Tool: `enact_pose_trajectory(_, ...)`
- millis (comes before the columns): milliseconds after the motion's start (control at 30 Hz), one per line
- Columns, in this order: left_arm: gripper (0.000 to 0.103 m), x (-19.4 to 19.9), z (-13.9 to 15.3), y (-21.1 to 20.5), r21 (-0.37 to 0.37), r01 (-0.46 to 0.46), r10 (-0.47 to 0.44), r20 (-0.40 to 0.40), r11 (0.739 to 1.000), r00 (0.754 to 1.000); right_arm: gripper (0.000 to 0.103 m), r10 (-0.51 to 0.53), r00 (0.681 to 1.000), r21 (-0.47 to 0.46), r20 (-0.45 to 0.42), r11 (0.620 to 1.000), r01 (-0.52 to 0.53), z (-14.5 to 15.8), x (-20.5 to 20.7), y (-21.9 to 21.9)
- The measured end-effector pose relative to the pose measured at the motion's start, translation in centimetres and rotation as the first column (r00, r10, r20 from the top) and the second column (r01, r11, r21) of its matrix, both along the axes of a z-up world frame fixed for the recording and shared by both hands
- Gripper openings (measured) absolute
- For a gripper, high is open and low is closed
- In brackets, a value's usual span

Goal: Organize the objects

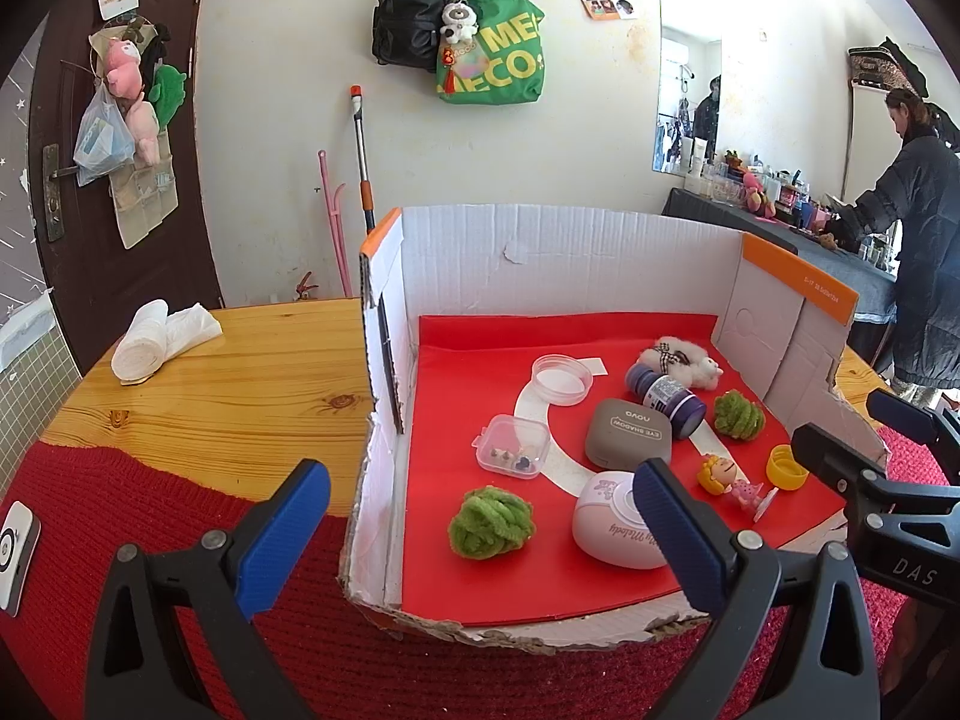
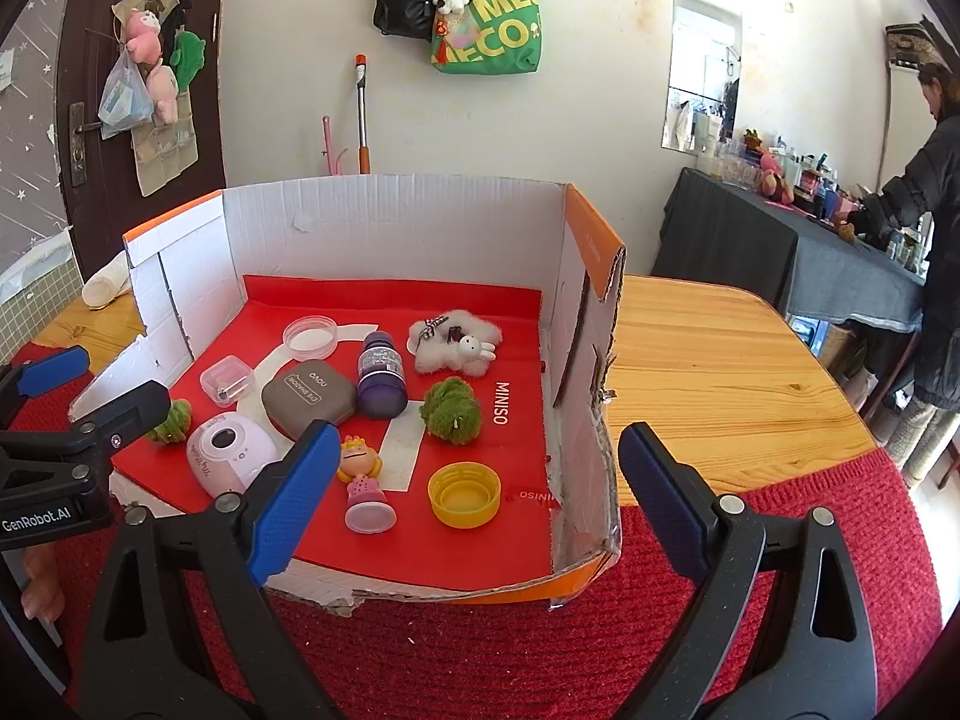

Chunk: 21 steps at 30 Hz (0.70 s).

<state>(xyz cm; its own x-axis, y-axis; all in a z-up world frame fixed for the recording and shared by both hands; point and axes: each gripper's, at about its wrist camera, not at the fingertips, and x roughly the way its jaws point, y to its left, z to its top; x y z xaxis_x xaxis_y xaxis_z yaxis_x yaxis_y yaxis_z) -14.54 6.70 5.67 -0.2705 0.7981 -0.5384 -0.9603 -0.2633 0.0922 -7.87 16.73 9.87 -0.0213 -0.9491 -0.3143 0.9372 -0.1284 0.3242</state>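
Observation:
A white cardboard box (image 1: 540, 252) lined in red holds the objects. These include a green yarn ball (image 1: 492, 522), a second one (image 1: 739, 414), a pink round device (image 1: 606, 525), a grey eye-shadow case (image 1: 630, 433), a purple bottle (image 1: 666, 396), a small clear square box (image 1: 513, 447), a clear round dish (image 1: 561, 380), a yellow cap (image 2: 464, 494), a blonde doll figure (image 2: 362, 480) and a white plush bunny (image 2: 454, 340). My left gripper (image 1: 480, 480) hovers open before the box's front left. At the front right my right gripper (image 2: 480, 438) is open and holds nothing.
The box sits on a red knitted mat (image 2: 480, 660) over a wooden table (image 2: 720, 372). A rolled white cloth (image 1: 156, 342) lies at the table's far left. A person in a dark coat (image 1: 924, 228) stands at a cluttered side table to the right.

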Motion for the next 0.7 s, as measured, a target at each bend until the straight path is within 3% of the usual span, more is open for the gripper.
enact_pose_trajectory(333,0.103,-0.2,0.0,-0.3,-0.001,0.002,-0.002,0.016,1.000,1.000,0.095,-0.020,1.000,-0.018,0.011,1.000,0.020,0.0,0.1,0.4)
enact_pose_trajectory(500,0.103,0.0,1.1,-2.2,0.001,0.014,-0.014,0.038,1.000,0.999,0.095,-0.011,0.999,-0.024,0.044,1.000,0.012,0.7,-0.1,2.6)
enact_pose_trajectory(700,0.103,0.6,0.8,-4.9,-0.061,0.008,-0.005,0.039,0.998,0.999,0.095,0.001,0.998,0.005,0.066,1.000,-0.001,0.8,0.0,5.8)
